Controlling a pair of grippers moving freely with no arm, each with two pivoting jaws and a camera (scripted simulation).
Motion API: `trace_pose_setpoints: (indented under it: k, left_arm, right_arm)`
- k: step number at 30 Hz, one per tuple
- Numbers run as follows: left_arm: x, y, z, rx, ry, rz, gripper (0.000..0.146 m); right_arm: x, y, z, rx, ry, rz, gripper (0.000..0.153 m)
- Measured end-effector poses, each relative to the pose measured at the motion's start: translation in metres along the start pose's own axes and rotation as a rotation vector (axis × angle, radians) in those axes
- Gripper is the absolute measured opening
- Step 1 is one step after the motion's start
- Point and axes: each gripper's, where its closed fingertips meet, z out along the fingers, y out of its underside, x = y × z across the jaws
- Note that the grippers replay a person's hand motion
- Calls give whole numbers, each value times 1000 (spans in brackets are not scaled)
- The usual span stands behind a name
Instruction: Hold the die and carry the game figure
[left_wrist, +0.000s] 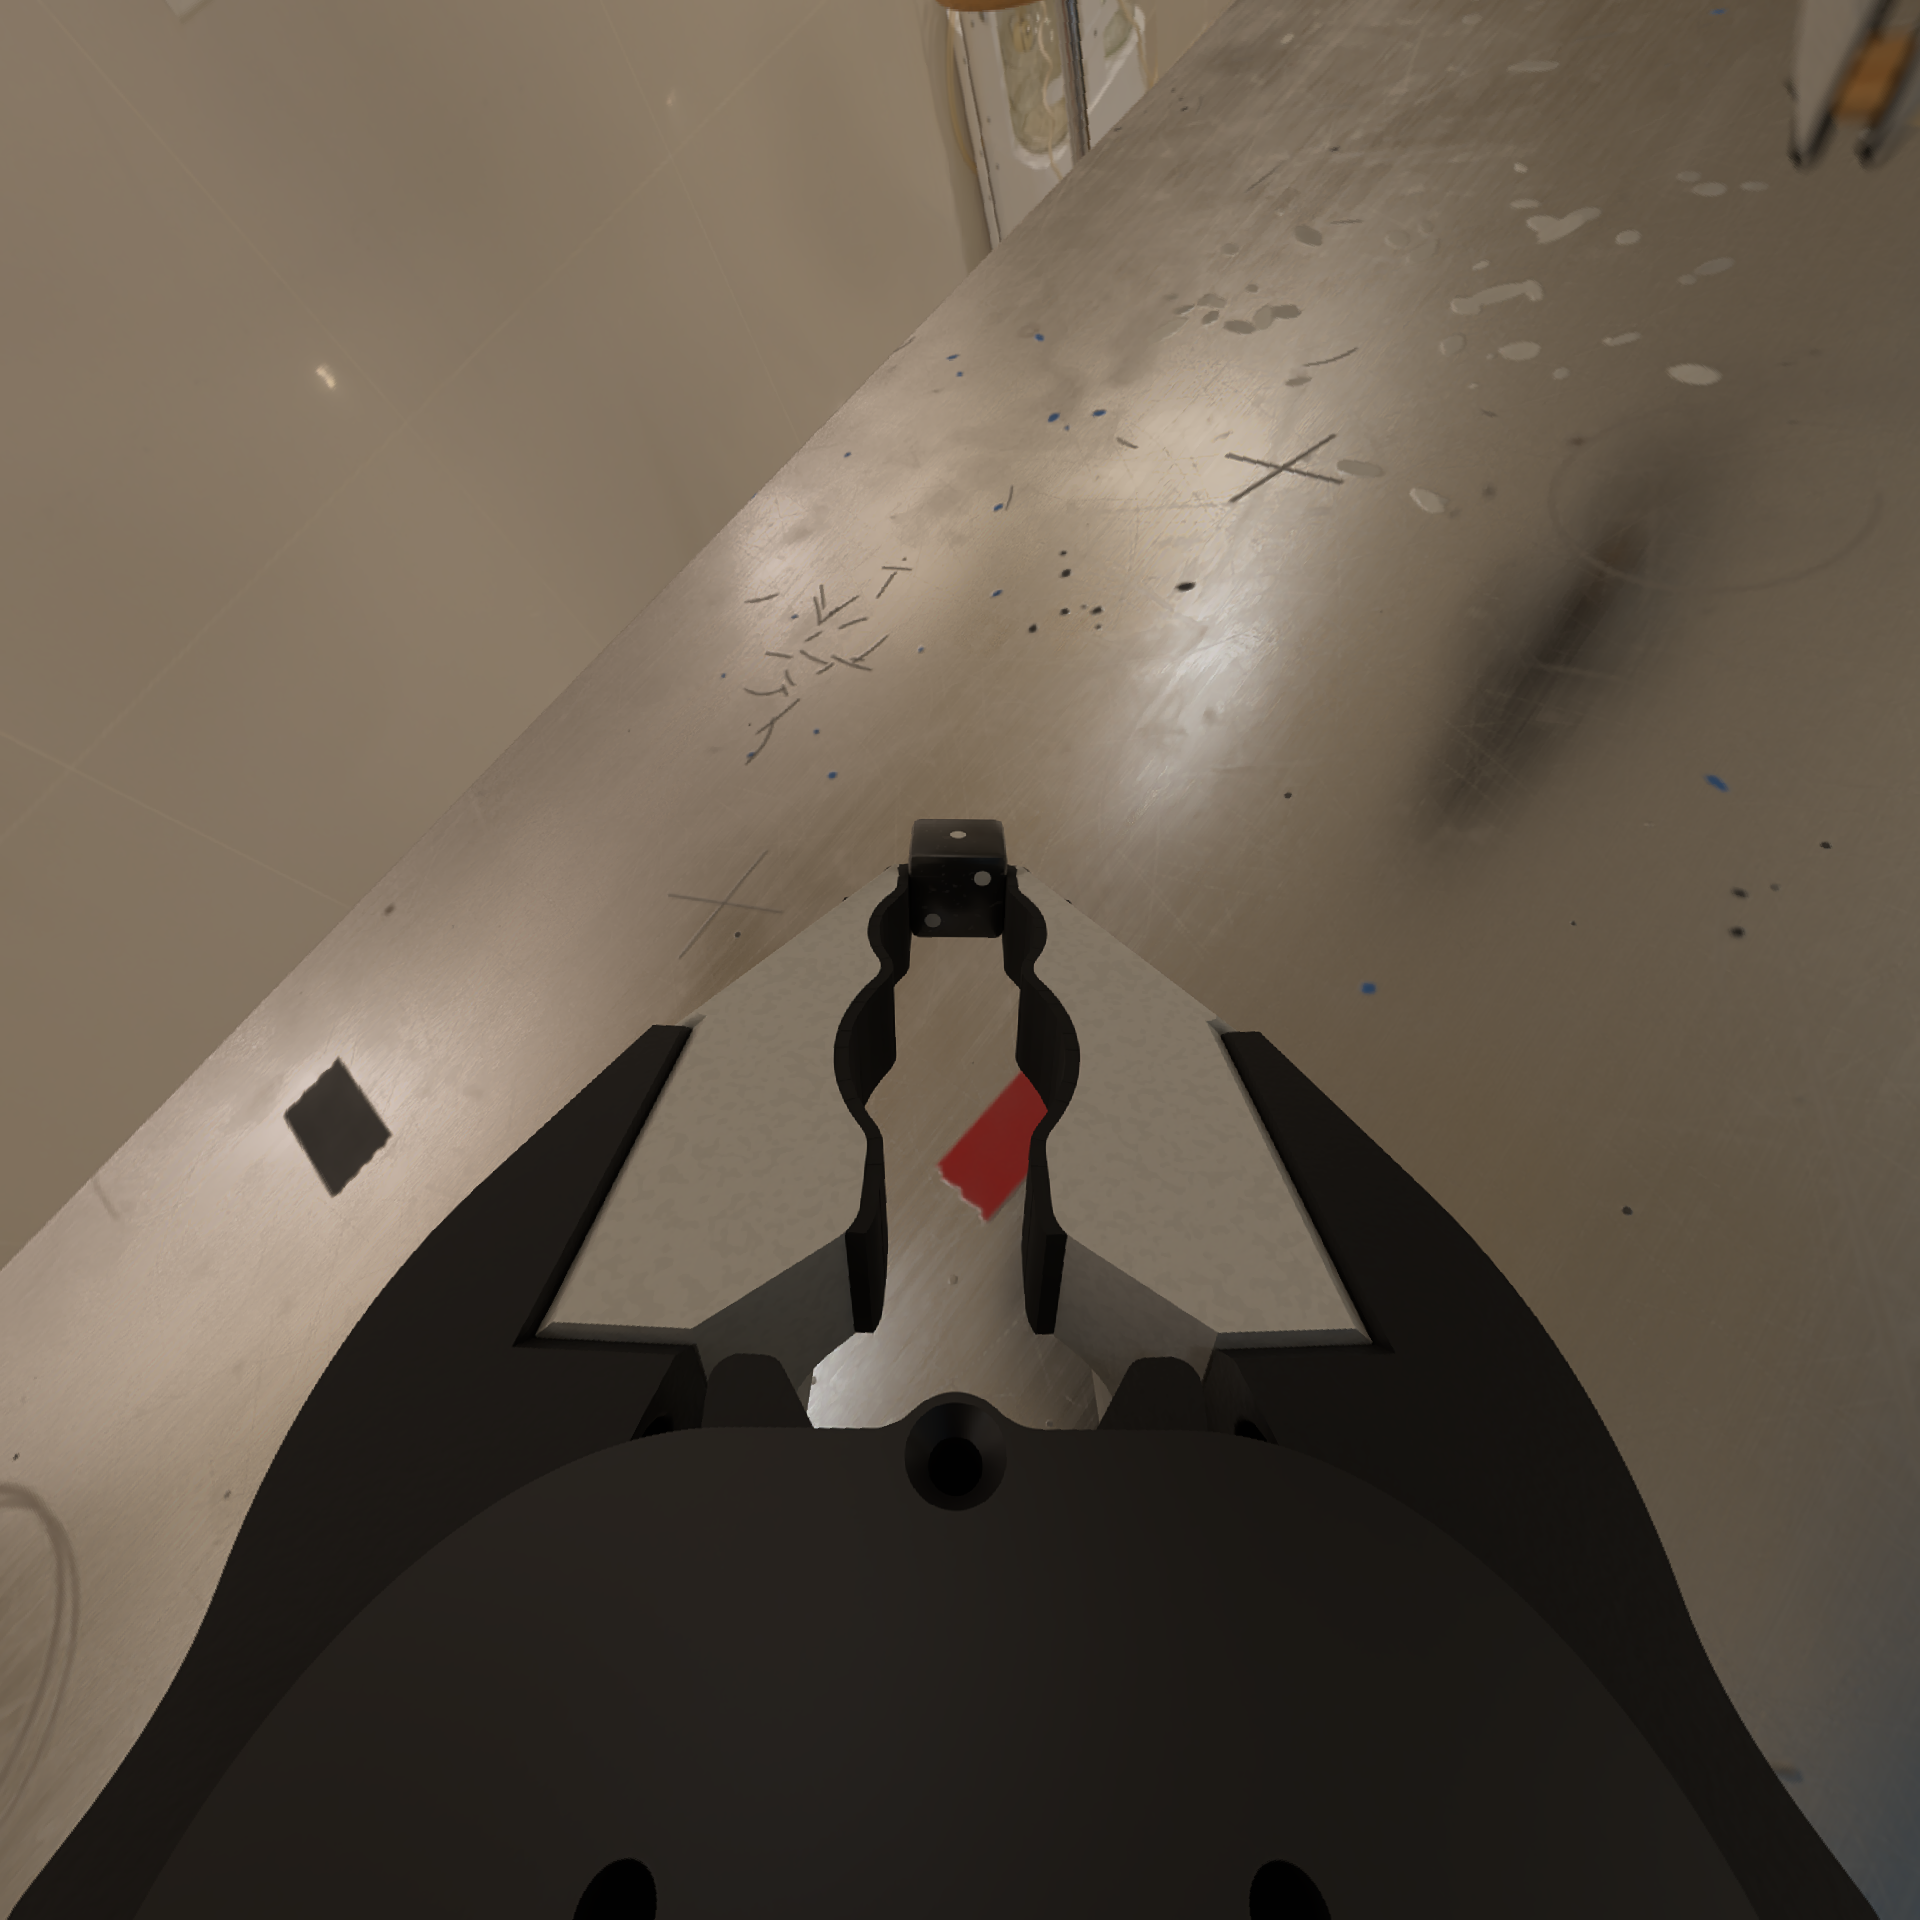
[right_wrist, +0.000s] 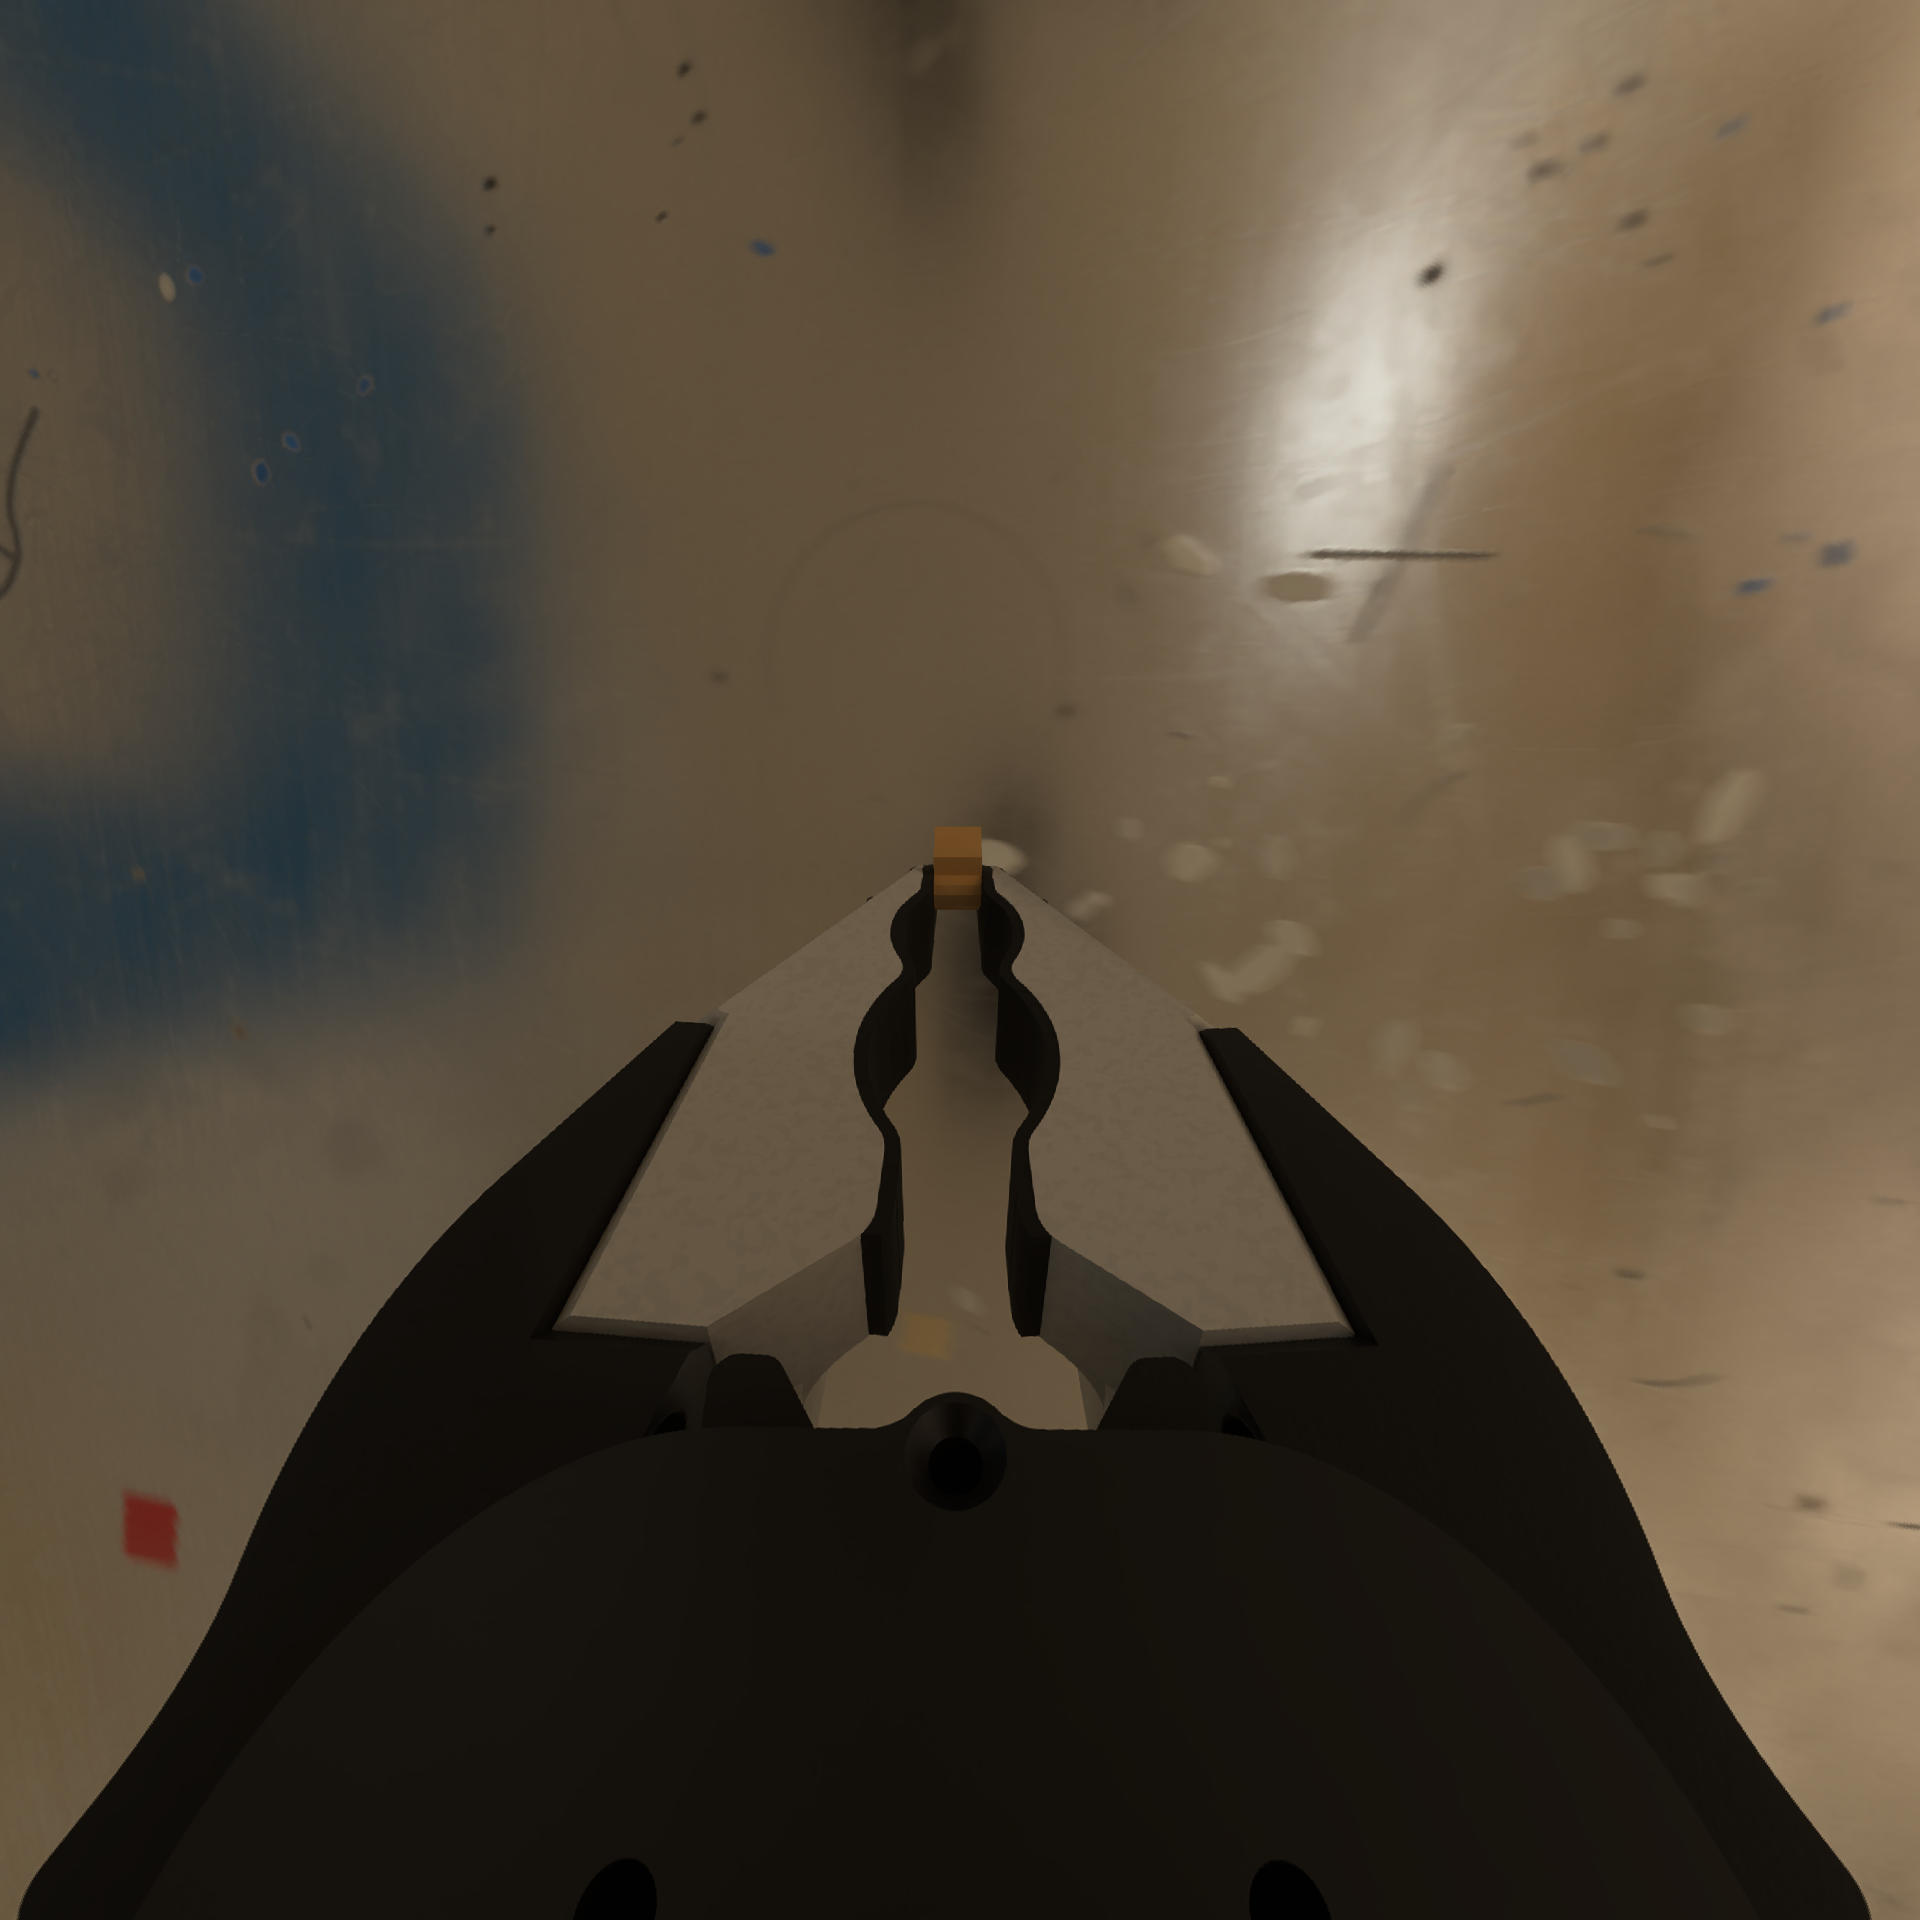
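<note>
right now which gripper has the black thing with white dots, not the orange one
The left gripper: its fingertips pinch the black die with white pips. The right gripper holds the small orange game figure instead.

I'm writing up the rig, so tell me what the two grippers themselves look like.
Both look identical. The left gripper and right gripper each have a broad, rounded matte black body with a round recessed hole at its front. Two pale grey speckled fingers taper to a point; their inner edges are wavy black pads. No cables or markings show.
</note>
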Motion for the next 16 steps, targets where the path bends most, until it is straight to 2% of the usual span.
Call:
trace_pose_setpoints:
  k: [2, 6, 9, 16]
  left_arm:
    - [1, -1, 0, 3, 4, 2, 16]
    - [-1, 3, 1, -8, 4, -18, 16]
    - [-3, 9, 3, -25, 3, -22, 16]
    - [-13, 17, 3, -54, -17, -55, 16]
  right_arm:
    - [-26, 1, 21, 9, 48, 38, 7]
    - [-51, -12, 46, 146, 75, 186, 7]
    - [-47, -9, 53, 133, 194, 194, 7]
    - [-42, -7, 54, 77, 292, 142, 7]
